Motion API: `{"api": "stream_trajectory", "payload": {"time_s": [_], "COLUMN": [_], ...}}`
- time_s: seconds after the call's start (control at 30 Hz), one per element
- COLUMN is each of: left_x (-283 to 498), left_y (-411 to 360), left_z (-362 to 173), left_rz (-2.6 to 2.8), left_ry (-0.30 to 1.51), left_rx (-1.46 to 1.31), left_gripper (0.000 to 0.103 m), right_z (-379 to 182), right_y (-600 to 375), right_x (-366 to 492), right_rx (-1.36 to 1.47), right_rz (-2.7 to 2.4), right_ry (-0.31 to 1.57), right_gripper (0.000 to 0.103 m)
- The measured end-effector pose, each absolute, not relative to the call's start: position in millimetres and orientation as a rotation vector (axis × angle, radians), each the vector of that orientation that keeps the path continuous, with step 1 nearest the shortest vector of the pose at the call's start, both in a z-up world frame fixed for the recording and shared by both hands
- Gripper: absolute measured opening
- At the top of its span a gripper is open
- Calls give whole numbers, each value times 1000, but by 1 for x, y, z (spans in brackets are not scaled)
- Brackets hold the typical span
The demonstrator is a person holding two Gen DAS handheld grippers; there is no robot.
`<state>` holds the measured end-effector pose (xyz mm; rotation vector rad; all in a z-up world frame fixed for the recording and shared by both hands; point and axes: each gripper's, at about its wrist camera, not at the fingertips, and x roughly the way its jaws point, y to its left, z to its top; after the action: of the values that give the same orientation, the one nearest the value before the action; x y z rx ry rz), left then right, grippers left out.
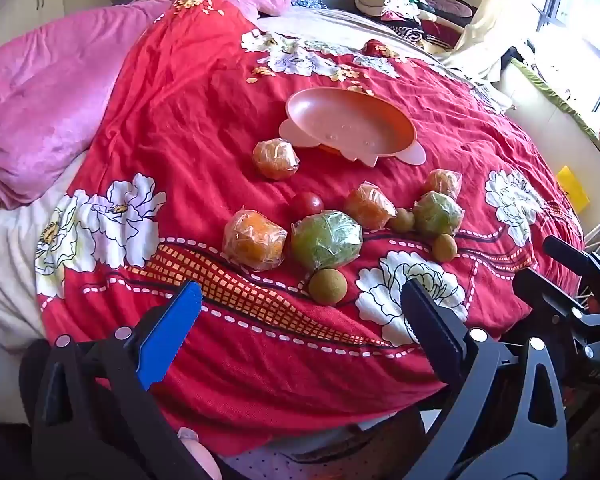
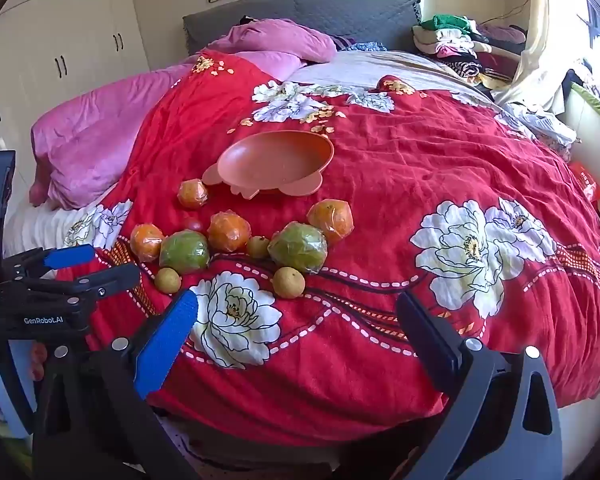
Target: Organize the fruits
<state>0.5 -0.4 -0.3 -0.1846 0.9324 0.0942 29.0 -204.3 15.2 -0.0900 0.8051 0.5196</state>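
Both grippers hang open over the bed's near edge, nothing between their fingers.
Left gripper point(image 1: 300, 336) and right gripper point(image 2: 296, 336) point down at the red floral quilt point(image 2: 380, 168); "GenRobot.AI" is printed on the left one's body. Mid-bed, a pink bowl point(image 2: 274, 160) holds nothing. Just nearer lie film-wrapped oranges point(image 1: 254, 240), two wrapped green fruits point(image 1: 326, 240), small round yellow-green fruits point(image 1: 327, 286) and a tomato point(image 1: 307, 205), clustered together.
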Motion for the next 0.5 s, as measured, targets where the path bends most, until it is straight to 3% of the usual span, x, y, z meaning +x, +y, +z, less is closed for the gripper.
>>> {"api": "stream_trajectory", "payload": {"time_s": [0.5], "left_x": [-1], "left_y": [0], "left_z": [7], "left_rz": [76], "left_ry": [914], "left_rx": [-192], "left_gripper": [94], "right_z": [14], "right_y": [-204], "right_x": [28], "right_rx": [-93], "right_rz": [515], "right_ry": [796], "right_gripper": [99]}}
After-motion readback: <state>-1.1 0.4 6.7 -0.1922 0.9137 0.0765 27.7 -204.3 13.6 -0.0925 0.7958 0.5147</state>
